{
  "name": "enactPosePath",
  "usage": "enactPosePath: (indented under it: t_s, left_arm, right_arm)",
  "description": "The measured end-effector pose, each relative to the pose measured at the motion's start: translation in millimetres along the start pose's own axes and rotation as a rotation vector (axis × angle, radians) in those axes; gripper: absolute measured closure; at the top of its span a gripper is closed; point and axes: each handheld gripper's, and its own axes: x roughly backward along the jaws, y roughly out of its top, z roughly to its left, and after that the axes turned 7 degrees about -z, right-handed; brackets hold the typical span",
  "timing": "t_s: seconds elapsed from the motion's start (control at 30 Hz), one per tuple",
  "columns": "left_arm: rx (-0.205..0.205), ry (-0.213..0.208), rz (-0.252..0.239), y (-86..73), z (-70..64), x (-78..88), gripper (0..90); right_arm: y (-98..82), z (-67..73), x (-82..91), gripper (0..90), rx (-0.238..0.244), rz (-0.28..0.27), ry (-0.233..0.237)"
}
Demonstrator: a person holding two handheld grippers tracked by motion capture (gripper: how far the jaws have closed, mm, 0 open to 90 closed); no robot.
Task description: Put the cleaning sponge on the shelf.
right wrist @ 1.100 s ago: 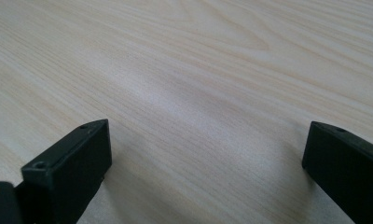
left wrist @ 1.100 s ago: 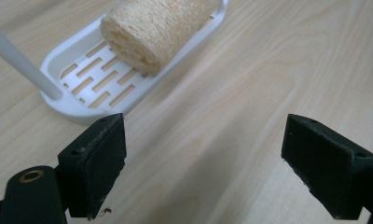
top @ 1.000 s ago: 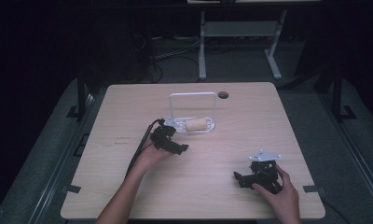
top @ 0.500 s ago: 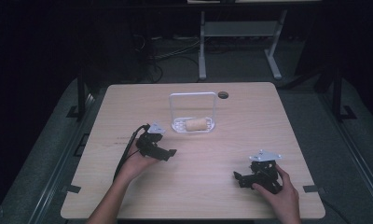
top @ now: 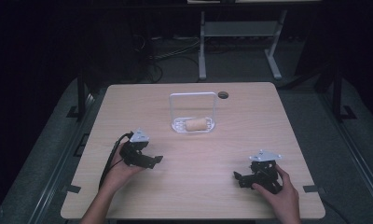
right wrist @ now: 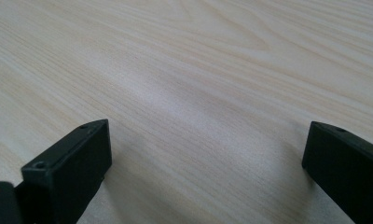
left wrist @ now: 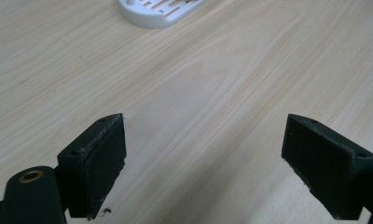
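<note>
Back comes your left gripper (top: 146,157) from the rack (top: 193,125), jaws wide and empty, the roll (top: 197,124) lying in that rack ahead of it. Right gripper (top: 250,177) sits open too (well off to the side). Keep the retreat low and straight, clear of the frame.

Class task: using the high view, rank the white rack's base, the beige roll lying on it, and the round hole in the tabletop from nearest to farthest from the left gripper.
From the left gripper:
1. White rack's base, ahead and to its right.
2. Beige roll, lying on the base, slightly farther right.
3. Round hole, near the table's far edge.
</note>
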Motion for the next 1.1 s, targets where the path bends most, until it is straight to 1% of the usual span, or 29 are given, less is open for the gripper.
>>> enactPosePath:
  t_s: [0.17, 0.33, 0.47, 0.53, 0.7, 0.8, 0.9, 1.1]
  left_arm:
    - [0.01, 0.01, 0.005, -11.8, 1.9, 11.5, 13.4]
    - [0.011, 0.026, 0.007, -25.0, 4.3, 22.3, 13.6]
    - [0.012, 0.044, 0.002, -34.3, 4.1, 30.5, 13.6]
    - [0.021, 0.045, 0.0, -39.1, 3.8, 34.8, 13.6]
    - [0.028, 0.055, 0.001, -51.3, 1.7, 44.9, 13.5]
    - [0.023, 0.07, 0.003, -57.5, 2.1, 50.7, 13.5]
    - [0.029, 0.077, -0.011, -63.7, 2.1, 55.4, 13.5]
    - [0.037, 0.086, -0.015, -76.3, 0.5, 61.1, 13.5]
  right_arm:
    - [0.0, 0.0, 0.0, 0.9, 0.0, 0.0, 0.0]
    - [0.0, 0.0, 0.0, 0.9, 0.0, 0.0, 0.0]
    - [0.0, 0.0, 0.0, 0.9, 0.0, 0.0, 0.0]
    - [0.0, 0.0, 0.0, 0.9, 0.0, 0.0, 0.0]
    - [0.1, 0.3, 0.0, 0.9, -0.003, 0.0, 0.0]
    - [0.1, 0.3, 0.0, 0.9, -0.004, 0.0, 0.0]
    - [0.2, 0.2, 0.2, 0.9, -0.002, 0.002, 0.0]
    - [0.1, 0.2, 0.1, 0.9, -0.003, 0.001, 0.0]
